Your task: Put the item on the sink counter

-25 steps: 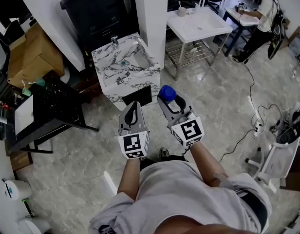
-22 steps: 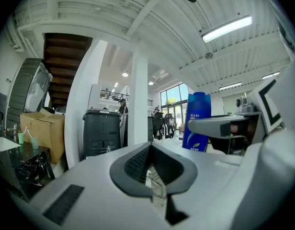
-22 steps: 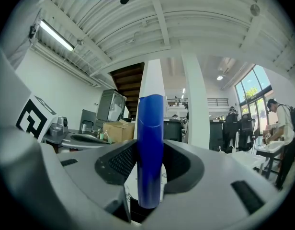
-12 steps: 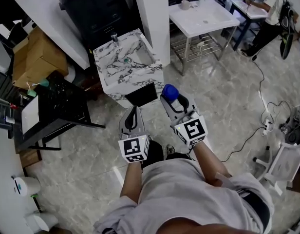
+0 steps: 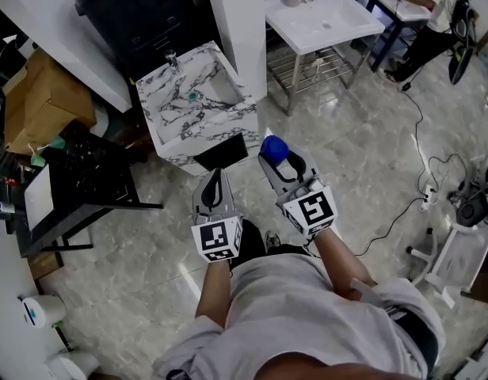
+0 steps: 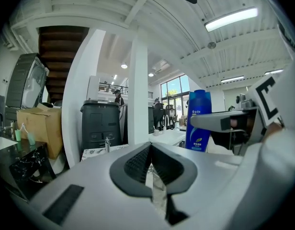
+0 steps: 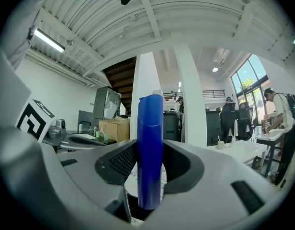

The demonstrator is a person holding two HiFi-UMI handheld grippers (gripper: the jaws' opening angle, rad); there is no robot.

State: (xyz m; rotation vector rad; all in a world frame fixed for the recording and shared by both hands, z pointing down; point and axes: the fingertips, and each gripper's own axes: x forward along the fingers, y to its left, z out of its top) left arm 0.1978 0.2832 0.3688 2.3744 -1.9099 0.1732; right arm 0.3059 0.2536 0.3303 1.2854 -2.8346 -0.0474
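The blue bottle [image 7: 150, 147] is clamped upright between the right gripper's [image 5: 285, 165] half-spread pads [image 7: 119, 164]; the left gripper [image 5: 218, 176] is closed, empty.

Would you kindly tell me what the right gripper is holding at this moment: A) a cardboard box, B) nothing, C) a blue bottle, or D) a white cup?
C: in the right gripper view, the right gripper has its fingers pressed on either side of an upright blue bottle, and the head view shows the bottle's blue top at that gripper's front end.
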